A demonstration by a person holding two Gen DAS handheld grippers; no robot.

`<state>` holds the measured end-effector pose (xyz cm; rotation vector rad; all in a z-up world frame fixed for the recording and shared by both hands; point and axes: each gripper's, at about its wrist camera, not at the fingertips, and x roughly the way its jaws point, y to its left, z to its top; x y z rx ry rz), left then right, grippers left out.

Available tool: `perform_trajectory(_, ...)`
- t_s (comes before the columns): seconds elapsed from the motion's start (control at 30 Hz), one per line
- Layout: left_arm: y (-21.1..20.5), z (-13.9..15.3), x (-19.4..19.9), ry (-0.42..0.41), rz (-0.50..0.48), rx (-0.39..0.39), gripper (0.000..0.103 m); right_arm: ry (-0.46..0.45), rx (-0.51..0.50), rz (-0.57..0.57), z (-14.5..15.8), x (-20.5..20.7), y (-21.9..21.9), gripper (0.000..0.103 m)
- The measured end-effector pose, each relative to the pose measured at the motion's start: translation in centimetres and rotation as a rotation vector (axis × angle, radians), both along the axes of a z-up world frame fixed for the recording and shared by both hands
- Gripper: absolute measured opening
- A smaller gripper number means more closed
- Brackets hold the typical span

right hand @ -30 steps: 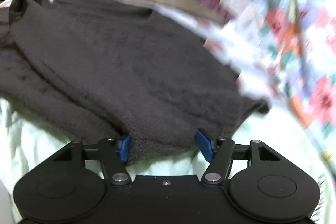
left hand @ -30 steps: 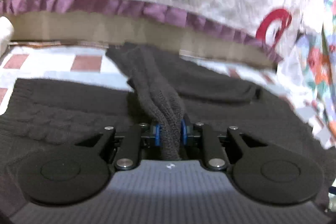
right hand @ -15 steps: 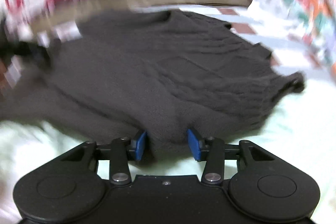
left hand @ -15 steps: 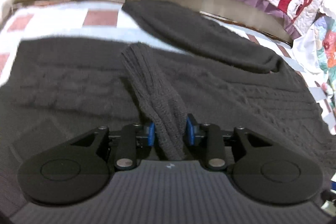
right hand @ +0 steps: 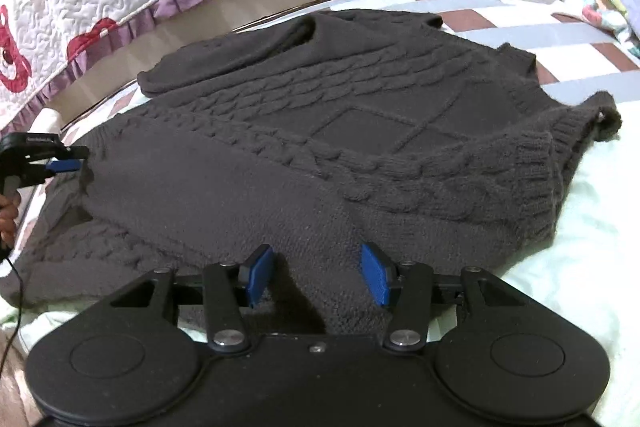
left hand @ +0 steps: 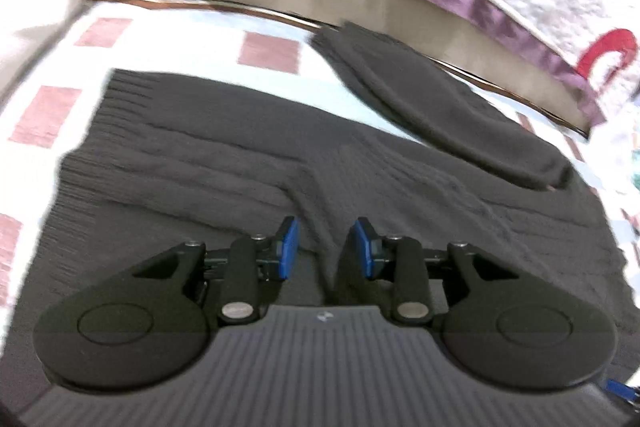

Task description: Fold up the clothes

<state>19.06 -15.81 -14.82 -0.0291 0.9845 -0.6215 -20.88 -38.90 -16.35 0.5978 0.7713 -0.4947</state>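
Left wrist view showed the left tool (left hand: 324,249) spread wide, a ridge of the sweater (left hand: 224,155) lying loose between its fingers. The sweater lay flat on the bed (left hand: 268,51). The right tool (right hand: 316,277) was spread too, over the near edge. Thick, soft and floppy knit; best pinched at hem or sleeve (left hand: 440,107).
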Motion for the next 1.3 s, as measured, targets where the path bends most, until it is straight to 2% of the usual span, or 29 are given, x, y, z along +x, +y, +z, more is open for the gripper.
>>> perform_trajectory(0.07, 0.2, -0.5, 0.5, 0.028, -0.002, 0.003, 0.030, 0.008, -0.011, 0.002, -0.2, 0.0, 0.2, 0.055)
perform_trajectory(0.13, -0.6, -1.5, 0.4, 0.057, -0.052, 0.014, 0.030, 0.017, -0.023, 0.004, -0.3, -0.1, 0.4, 0.056)
perform_trajectory(0.27, -2.3, -1.5, -0.5, -0.042, -0.107, 0.114, 0.032, 0.032, -0.048, 0.022, -0.5, 0.0, 0.7, 0.058)
perform_trajectory(0.37, -2.3, -1.3, -0.4, -0.094, -0.103, 0.146, 0.033, 0.042, -0.067, 0.039, -0.5, 0.2, 0.8, 0.058)
perform_trajectory(0.5, -1.5, -1.5, 0.6, -0.057, -0.054, 0.105, 0.034, 0.026, -0.049, 0.028, -0.7, -0.1, 0.6, 0.059)
perform_trajectory(0.57, -1.5, -1.2, 0.7, -0.059, -0.045, 0.113, 0.034, 0.016, -0.037, 0.020, -0.8, -0.2, 0.5, 0.059)
perform_trajectory(0.63, -1.6, -0.8, 0.6, -0.066, -0.051, 0.137, 0.038, 0.019, -0.053, 0.051, 0.7, 0.5, -0.3, 0.060)
perform_trajectory(0.73, -1.0, 0.4, 0.6, -0.076, -0.040, 0.111, 0.039, 0.026, -0.080, 0.100, 3.1, 1.7, -1.6, 0.060)
perform_trajectory(0.83, -0.5, 2.2, 0.5, -0.076, -0.055, 0.018, 0.046, 0.032, -0.107, 0.150, 5.6, 2.8, -3.0, 0.061)
perform_trajectory(0.93, -1.4, 3.2, 0.7, -0.094, -0.079, -0.032, 0.053, 0.039, -0.135, 0.200, 8.1, 3.9, -4.3, 0.071)
perform_trajectory(1.0, -2.6, 3.3, 1.4, -0.071, -0.088, -0.053, 0.058, 0.043, -0.153, 0.233, 9.7, 4.7, -5.2, 0.071)
perform_trajectory(1.1, -4.9, 3.0, 3.5, -0.002, -0.101, -0.119, 0.061, 0.039, -0.196, 0.248, 9.9, 9.1, -7.4, 0.071)
perform_trajectory(1.17, -7.0, 2.3, 5.6, 0.023, -0.079, -0.097, 0.060, 0.003, -0.200, 0.231, 9.4, 12.3, -8.9, 0.071)
perform_trajectory(1.3, -11.2, 0.7, 10.0, 0.040, -0.023, -0.008, 0.060, -0.041, -0.194, 0.220, 7.8, 16.2, -10.2, 0.071)
